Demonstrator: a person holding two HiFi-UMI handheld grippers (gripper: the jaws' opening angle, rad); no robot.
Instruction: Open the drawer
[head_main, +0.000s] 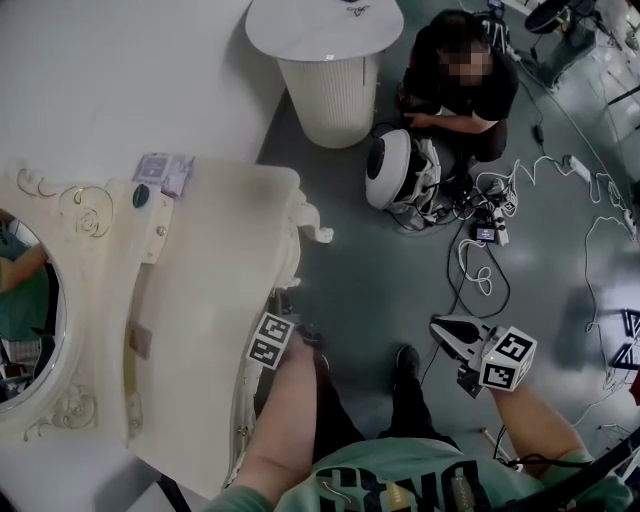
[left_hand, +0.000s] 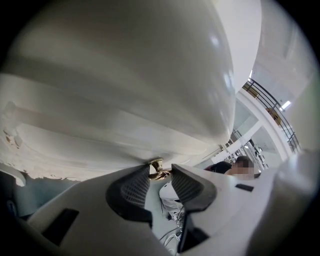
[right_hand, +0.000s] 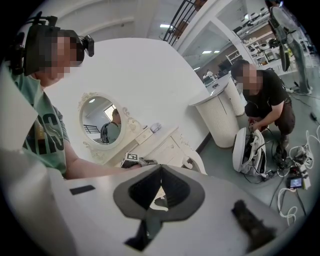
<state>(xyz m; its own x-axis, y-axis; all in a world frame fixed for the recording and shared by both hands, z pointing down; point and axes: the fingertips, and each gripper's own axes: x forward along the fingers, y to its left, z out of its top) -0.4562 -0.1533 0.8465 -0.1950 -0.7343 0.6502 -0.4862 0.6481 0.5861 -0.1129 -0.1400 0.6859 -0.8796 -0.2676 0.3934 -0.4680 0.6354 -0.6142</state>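
A dressing table of cream paint with a soft gloss carries a shiny brass-coloured metal drawer knob, the left gripper has a matt pale plastic body and dark ribbed pads, and the grey floor looks smooth and faintly glossy.

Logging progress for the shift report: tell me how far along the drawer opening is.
Done: the left gripper is at the drawer front, jaws closed on its brass knob. In hand: that grip; the right gripper, shut and empty, hangs aside. Left: the pull itself; the drawer front looks flush with the dressing table, not yet out.
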